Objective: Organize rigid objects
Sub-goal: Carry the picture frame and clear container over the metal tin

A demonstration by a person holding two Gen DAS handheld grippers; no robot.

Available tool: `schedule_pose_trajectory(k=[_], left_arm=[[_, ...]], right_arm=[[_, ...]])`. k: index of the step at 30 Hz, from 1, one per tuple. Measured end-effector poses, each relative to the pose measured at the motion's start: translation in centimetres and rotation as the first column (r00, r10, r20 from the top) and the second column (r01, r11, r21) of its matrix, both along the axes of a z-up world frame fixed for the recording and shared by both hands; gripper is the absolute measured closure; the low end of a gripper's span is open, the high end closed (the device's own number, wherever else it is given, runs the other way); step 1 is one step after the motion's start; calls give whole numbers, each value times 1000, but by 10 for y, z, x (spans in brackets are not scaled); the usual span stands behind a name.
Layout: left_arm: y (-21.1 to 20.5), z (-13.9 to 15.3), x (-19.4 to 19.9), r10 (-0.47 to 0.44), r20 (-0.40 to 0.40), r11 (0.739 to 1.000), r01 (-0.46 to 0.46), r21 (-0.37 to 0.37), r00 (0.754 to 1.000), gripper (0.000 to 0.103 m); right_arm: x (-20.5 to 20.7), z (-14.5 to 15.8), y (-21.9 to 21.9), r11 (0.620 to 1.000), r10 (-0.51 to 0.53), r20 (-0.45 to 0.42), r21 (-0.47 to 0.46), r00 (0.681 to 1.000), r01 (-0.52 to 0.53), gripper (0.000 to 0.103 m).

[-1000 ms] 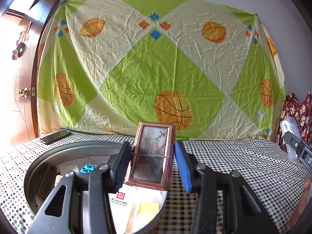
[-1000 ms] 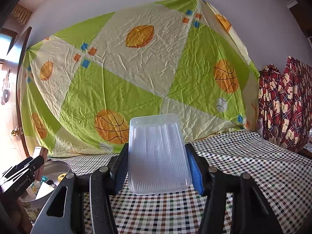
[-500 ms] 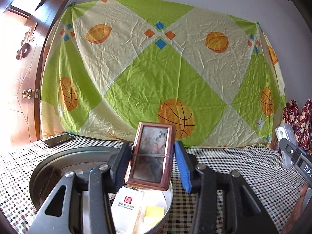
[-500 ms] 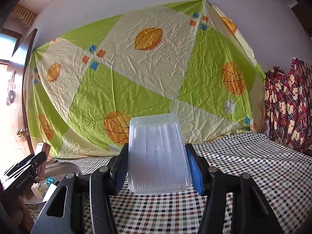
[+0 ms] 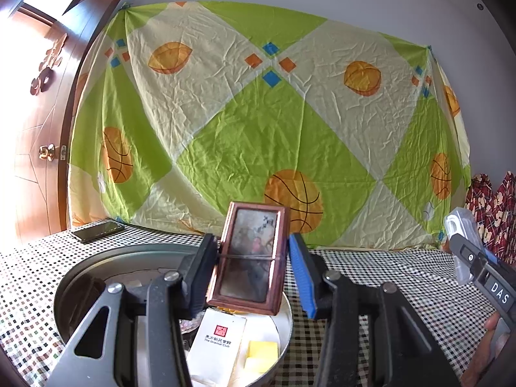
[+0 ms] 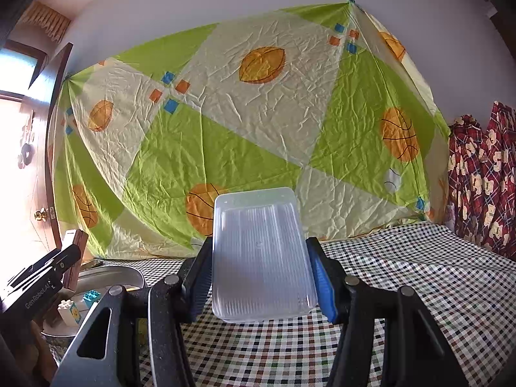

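My left gripper [image 5: 251,250] is shut on a brown-framed picture box [image 5: 250,274], held upright just above the near rim of a round metal basin [image 5: 96,264]. My right gripper [image 6: 258,251] is shut on a clear ribbed plastic tray [image 6: 261,258], held above the checked tablecloth [image 6: 403,283]. In the right wrist view the left gripper [image 6: 48,274] and its picture box [image 6: 75,251] show at the far left over the basin [image 6: 113,272]. The right gripper [image 5: 477,258] shows at the right edge of the left wrist view.
The basin holds a white card with a red seal [image 5: 219,342], a yellow block [image 5: 261,351] and toy bricks [image 6: 90,296]. A dark phone [image 5: 96,230] lies behind it. A green and cream sheet [image 5: 258,129] hangs at the back, a wooden door [image 5: 38,161] stands left.
The right gripper has drifted a little left toward the basin with the clear tray. The left gripper's view has tipped up slightly. Both grips are unchanged.
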State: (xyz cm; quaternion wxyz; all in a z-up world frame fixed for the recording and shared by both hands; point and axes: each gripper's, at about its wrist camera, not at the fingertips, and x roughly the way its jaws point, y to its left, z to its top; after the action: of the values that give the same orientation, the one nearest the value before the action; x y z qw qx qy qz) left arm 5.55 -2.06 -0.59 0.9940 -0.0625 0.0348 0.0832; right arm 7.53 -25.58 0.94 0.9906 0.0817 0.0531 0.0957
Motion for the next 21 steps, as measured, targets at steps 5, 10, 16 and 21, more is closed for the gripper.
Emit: schedule_pose_trajectory(k=[5,10,16,21], left_arm=[[8,-1,-3,-3,-3,1000,3,-15,1000,58],[13,-2,-6,1,0,1000,-1,-17,1000,58],[20,-2,-11,7,6,1000,-7,-21,1000,58],[23,-2,-14,12,6,1000,-12,-20,1000,58]], right_arm=[[0,1,14,999,32,6,-7,999,-32,46],[-1,0,25,998,58,8,-14,998,-58,46],[-3,0,31,997,76,10,-12,997,-76,46],[-4,0,35,996,90,10,-8,996,-90,46]])
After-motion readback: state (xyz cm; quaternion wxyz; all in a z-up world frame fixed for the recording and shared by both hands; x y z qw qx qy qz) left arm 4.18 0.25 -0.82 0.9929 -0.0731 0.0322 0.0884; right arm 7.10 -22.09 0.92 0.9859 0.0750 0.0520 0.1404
